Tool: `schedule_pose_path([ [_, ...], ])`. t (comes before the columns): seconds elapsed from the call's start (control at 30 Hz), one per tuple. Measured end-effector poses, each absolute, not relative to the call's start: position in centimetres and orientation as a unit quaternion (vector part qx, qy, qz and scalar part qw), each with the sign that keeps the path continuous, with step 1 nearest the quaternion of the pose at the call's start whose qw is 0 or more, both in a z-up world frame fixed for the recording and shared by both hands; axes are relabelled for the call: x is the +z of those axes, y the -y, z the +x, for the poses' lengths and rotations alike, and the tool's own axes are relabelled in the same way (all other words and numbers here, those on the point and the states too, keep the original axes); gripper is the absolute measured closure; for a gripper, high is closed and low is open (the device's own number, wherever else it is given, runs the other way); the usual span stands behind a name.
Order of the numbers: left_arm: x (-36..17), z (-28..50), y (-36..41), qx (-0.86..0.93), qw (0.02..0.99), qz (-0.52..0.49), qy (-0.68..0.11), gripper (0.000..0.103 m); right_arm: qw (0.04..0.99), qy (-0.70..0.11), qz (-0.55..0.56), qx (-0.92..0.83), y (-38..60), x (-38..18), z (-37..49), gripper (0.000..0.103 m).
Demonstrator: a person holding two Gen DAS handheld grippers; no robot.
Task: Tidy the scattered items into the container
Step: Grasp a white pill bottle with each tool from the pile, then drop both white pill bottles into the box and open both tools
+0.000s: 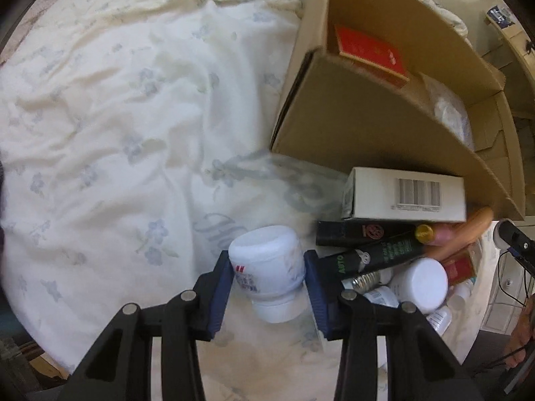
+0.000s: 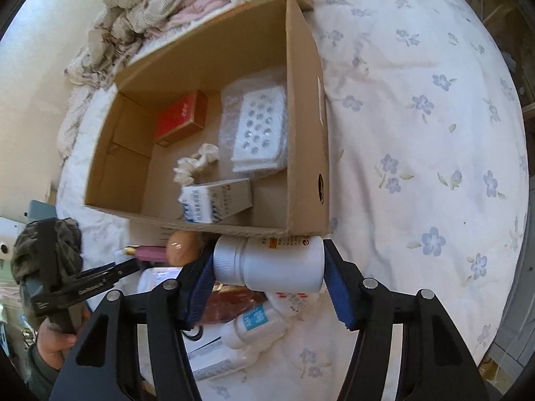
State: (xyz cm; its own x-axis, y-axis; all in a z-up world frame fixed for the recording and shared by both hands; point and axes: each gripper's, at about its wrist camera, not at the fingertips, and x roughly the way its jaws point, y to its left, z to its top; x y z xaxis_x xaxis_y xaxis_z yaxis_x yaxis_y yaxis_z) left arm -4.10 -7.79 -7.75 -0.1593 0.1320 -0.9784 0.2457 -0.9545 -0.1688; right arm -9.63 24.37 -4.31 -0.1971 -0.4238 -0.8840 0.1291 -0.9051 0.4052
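Left gripper [image 1: 267, 275] pinching a small white bottle [image 1: 267, 267], blue pads on both sides; red marks and tiny blue writing on its label, too blurry to read

Right gripper [image 2: 269, 264] pinching a bigger white bottle [image 2: 271, 264] lying sideways, ribbed cap pressed to one pad, flat bottom to the other; orange patch and small dark writing on its label, not readable

Brown cardboard box [image 2: 304, 153] open on a white bedsheet with blue flowers [image 2: 418, 133], just past both grippers

Inside the box: a red packet [image 2: 180, 118] with gold writing too small to read, a white tray with round holes [image 2: 260, 130] in a clear bag, a crumpled white cloth [image 2: 197, 162], a grey and white carton [image 2: 217, 202] with blue print

Pile of things on the sheet beside the box: white carton with a barcode [image 1: 404, 193], black box with a round red mark [image 1: 364, 232], dark green tube [image 1: 381, 254] with green letters, a light bulb [image 1: 367, 279], a white round lid [image 1: 424, 282], more little white bottles [image 2: 257, 324] with blue labels

Big grey curly writing on the sheet, partly hidden
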Motion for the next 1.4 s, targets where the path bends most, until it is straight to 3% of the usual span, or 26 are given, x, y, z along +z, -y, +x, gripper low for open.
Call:
schedule_pose_path([
  [0.3,-0.7,-2.6,7.9,-0.836,0.061,0.537,-0.097,0.062,0.243,0.137,0.577,-0.768,-23.3,-0.1,-9.0,0.039],
  [0.5,0.5,-4.5,8.2,-0.832,0.018,0.537,-0.136,0.062,0.241,0.124,0.549,-0.79,-23.2,1.5,-10.4,0.039],
  [0.7,2.4,-6.7,6.0,-0.846,0.017,0.527,-0.078,0.062,0.24,0.086,0.54,-0.802,-21.7,1.4,-13.2,0.042],
  [0.93,2.5,-11.5,2.6,-0.862,-0.01,0.506,-0.026,0.062,0.243,0.083,0.533,-0.806,-19.6,1.0,-15.3,0.042],
  [1.4,-1.8,-13.8,1.9,-0.852,-0.025,0.522,-0.018,0.062,0.219,0.044,0.556,-0.801,-18.0,-1.8,-15.7,0.042],
])
